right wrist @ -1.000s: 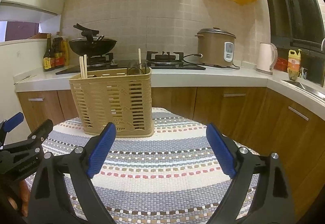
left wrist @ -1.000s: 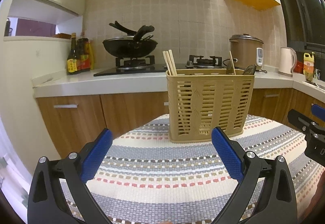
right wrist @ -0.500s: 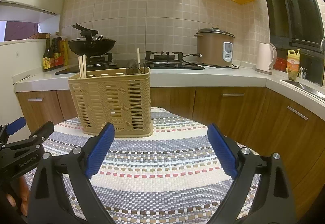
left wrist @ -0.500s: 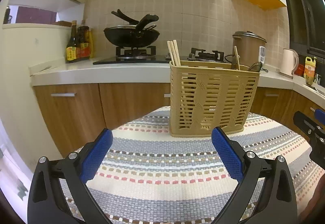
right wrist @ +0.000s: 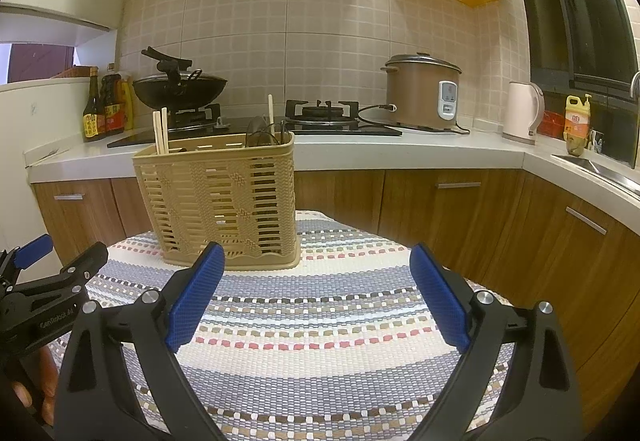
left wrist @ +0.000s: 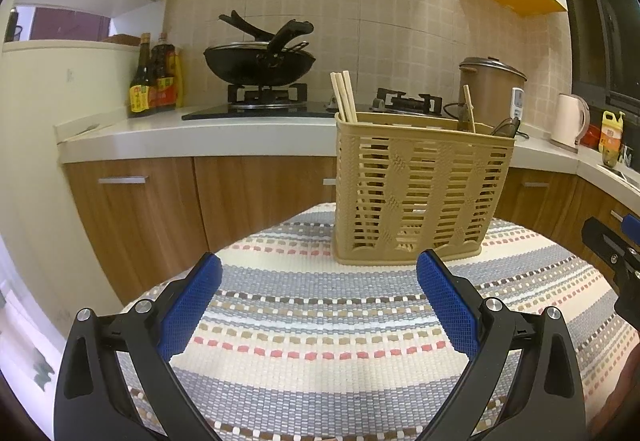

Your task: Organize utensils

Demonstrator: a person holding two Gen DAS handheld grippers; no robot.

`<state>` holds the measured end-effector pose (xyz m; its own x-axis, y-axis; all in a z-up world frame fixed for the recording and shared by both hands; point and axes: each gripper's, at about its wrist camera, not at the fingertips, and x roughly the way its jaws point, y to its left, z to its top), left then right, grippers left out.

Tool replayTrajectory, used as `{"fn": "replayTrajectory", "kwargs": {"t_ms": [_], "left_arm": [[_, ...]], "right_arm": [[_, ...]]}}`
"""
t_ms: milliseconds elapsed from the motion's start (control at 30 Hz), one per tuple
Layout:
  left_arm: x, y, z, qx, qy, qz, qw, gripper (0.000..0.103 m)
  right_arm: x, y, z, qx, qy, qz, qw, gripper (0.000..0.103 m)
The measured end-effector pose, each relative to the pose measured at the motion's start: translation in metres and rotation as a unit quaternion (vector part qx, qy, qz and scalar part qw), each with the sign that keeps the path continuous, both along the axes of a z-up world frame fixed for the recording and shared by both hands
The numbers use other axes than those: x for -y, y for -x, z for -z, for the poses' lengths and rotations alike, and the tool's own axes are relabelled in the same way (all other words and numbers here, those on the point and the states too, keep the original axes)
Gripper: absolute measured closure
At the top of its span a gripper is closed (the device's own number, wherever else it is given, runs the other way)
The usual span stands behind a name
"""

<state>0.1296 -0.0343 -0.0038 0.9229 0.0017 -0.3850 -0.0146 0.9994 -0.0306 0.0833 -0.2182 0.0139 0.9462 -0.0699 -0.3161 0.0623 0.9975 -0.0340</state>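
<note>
Left wrist view: I've got my left gripper hovering over the striped mat, blue pads spread wide, nothing between them. Landmark is the tan utensil basket, standing upright on the mat's far part, just beyond and a bit right of my left pads. Basket's slotted walls let me see stuff inside, but not well enough to sort it out. Chopsticks poke up at the basket's left end, a pair close together. Another single light stick pokes up toward the basket's right end, w/ dark utensil handles beside it at the rim; can't tell what kind they are.

At the right edge of this view, to the basket's right, I see part of my right gripper.

Right wrist view: right gripper also hovers above the mat, pads wide apart, holding nothing. Basket sits ahead and left of it; its near bottom edge is just past my left-side pad. Chopsticks at the basket's left end, the single stick and dark handles at its right end. Left gripper shows to the basket's lower left, side-on.

Behind the basket: counter w/ a black wok on the stove, a brown rice cooker well off to the basket's right, sauce bottles off to its left.
</note>
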Motion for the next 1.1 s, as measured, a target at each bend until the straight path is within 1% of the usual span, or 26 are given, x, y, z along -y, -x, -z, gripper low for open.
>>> {"fn": "replayTrajectory", "kwargs": {"t_ms": [367,500,700,1100], "left_arm": [[0.001,0.002,-0.001,0.003,-0.002,0.001,1.0,0.008],[0.001,0.006,-0.003,0.016,-0.003,0.0,0.9999,0.008],[0.004,0.018,-0.009,0.055,-0.013,-0.009,0.9984,0.008],[0.005,0.019,-0.012,0.061,-0.019,-0.008,0.9979,0.008]], "right_arm": [[-0.001,-0.001,0.002,-0.001,0.0,0.0,1.0,0.014],[0.001,0.0,0.001,0.002,-0.003,0.0,1.0,0.014],[0.001,0.003,-0.001,0.009,-0.004,0.0,1.0,0.014],[-0.001,0.003,0.0,0.008,0.001,-0.002,1.0,0.014]]}}
